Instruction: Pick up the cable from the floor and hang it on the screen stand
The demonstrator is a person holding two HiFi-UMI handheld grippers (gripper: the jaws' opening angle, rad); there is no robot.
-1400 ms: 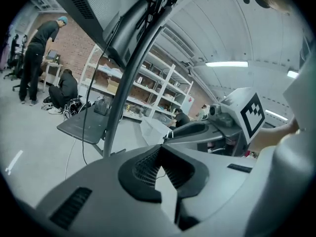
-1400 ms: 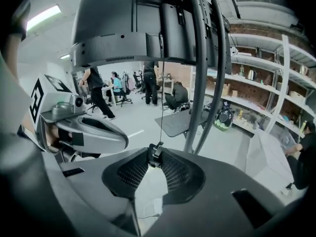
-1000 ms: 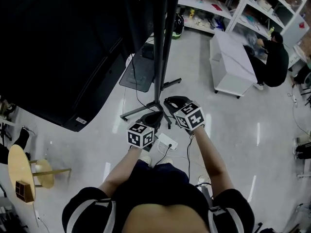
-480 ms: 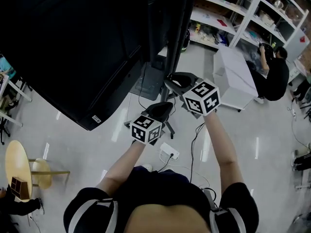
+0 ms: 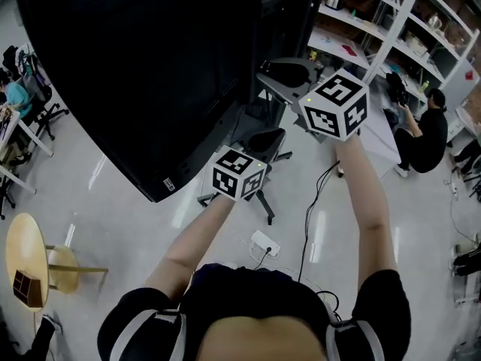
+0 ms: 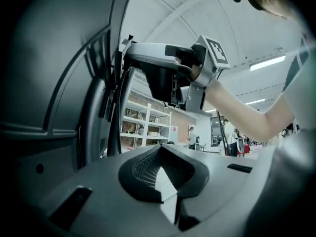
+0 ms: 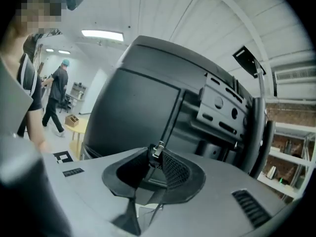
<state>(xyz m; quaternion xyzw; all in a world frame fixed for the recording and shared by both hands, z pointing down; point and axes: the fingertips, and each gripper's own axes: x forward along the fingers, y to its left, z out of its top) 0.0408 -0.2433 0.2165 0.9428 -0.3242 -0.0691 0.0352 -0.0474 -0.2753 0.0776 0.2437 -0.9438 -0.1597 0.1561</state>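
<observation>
Long ceiling lights (image 7: 102,34) shine bright. The shiny floor (image 5: 120,224) shows white glare streaks. Both gripper views bend round, with dark edges.

Thin blk cable (image 5: 307,215), upper end up nr blk screen stand (image 7: 259,137), rest slack down to floor (image 5: 421,224)

Glossy pale floor (image 5: 113,224), white power strip (image 5: 264,244) lying on it, screen stand legs (image 5: 268,205) just beyond, round wooden table (image 5: 22,265) and stool (image 5: 66,269) at left edge, person (image 5: 430,130) crouched far right

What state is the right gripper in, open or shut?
Shut on the cable: its metal end sits pinched between the pads of the right gripper.
</observation>
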